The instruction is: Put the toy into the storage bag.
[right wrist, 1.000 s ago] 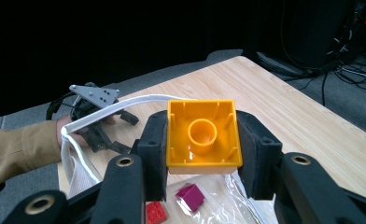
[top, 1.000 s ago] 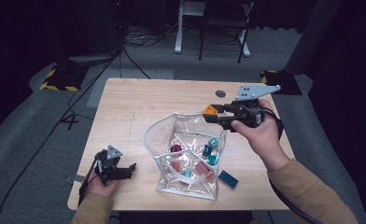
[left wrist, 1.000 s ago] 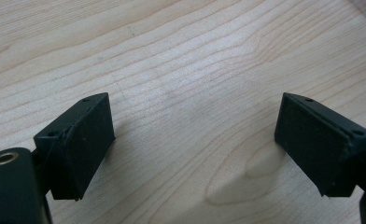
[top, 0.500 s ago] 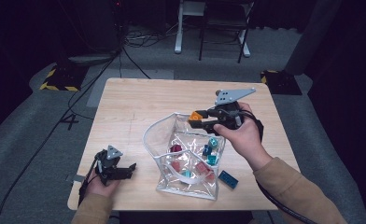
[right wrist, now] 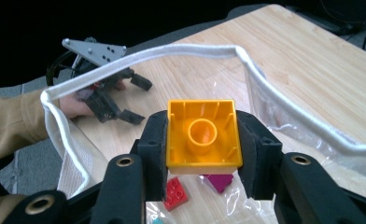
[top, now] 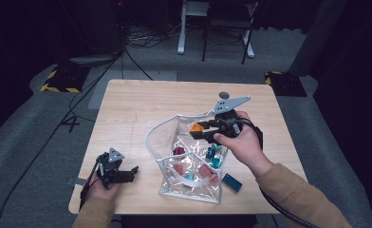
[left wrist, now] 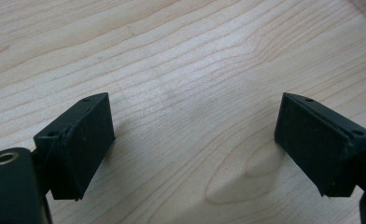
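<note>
The right gripper view shows the orange brick's hollow underside, clamped in the right gripper above the clear bag; the left gripper rests wide open near the counter's front left corner.

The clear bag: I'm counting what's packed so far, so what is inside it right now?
Inside the clear bag lie several bricks: red, magenta, teal and pinkish ones. The exact count is unclear, since the right gripper and its orange brick cover part of the contents.

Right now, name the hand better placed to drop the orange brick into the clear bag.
Right. The right gripper already clamps the orange brick over the clear bag; the left gripper rests open, apart.
</note>
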Demonstrator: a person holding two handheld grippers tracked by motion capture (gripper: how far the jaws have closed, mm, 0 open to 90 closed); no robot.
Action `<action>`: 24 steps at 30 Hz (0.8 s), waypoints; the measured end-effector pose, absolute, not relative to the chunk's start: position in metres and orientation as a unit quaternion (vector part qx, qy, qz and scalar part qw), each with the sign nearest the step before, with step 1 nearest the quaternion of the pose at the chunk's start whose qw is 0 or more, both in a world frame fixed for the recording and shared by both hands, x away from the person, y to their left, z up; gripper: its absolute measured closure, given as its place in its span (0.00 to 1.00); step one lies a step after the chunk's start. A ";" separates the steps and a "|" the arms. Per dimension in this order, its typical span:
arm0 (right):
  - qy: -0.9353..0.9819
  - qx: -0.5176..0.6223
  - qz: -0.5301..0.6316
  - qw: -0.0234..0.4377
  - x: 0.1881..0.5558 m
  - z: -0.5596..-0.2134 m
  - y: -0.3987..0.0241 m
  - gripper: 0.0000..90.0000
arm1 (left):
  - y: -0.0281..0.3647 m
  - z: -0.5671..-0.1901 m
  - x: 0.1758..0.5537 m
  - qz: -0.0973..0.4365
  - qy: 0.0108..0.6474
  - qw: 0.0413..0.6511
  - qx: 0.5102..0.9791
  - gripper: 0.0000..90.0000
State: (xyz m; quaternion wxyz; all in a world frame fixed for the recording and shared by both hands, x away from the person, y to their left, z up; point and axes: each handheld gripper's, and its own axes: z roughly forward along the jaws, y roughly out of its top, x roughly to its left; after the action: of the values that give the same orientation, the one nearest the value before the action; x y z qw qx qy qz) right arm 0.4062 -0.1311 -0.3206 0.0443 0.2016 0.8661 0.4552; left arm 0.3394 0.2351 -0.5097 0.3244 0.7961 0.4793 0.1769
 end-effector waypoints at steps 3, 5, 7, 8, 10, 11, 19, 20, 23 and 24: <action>0.873 0.202 0.442 0.029 0.406 -0.323 -0.130 0.54 | 0.235 -0.510 0.339 0.177 0.479 0.324 0.796 0.14; 0.875 0.202 0.440 0.026 0.404 -0.325 -0.128 0.43 | 0.235 -0.510 0.339 0.177 0.479 0.324 0.796 0.13; 0.870 0.199 0.449 0.034 0.401 -0.323 -0.129 0.35 | 0.235 -0.510 0.339 0.177 0.479 0.324 0.796 0.13; 0.868 0.197 0.454 0.035 0.400 -0.322 -0.129 0.35 | 0.235 -0.510 0.339 0.177 0.479 0.325 0.796 0.13; 0.863 0.194 0.465 0.038 0.396 -0.316 -0.133 0.33 | 0.235 -0.510 0.339 0.177 0.479 0.324 0.796 0.13; 0.861 0.193 0.469 0.043 0.394 -0.313 -0.136 0.33 | 0.235 -0.510 0.339 0.177 0.479 0.325 0.796 0.13; 0.850 0.196 0.484 0.068 0.378 -0.297 -0.163 0.33 | 0.235 -0.510 0.339 0.177 0.479 0.324 0.796 0.13; 0.850 0.196 0.484 0.069 0.376 -0.296 -0.167 0.33 | 0.235 -0.510 0.339 0.177 0.479 0.325 0.796 0.13; 0.849 0.200 0.484 0.078 0.370 -0.294 -0.179 0.33 | 0.235 -0.510 0.339 0.177 0.479 0.325 0.796 0.13; 0.847 0.202 0.484 0.079 0.368 -0.294 -0.182 0.33 | 0.235 -0.510 0.339 0.177 0.479 0.324 0.796 0.13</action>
State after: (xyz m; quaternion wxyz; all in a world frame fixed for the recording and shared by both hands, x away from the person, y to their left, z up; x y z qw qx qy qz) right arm 0.3679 -0.1825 -0.2936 0.0789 0.2022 0.8475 0.4845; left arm 0.3393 0.2351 -0.5097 0.3245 0.7960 0.4793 0.1770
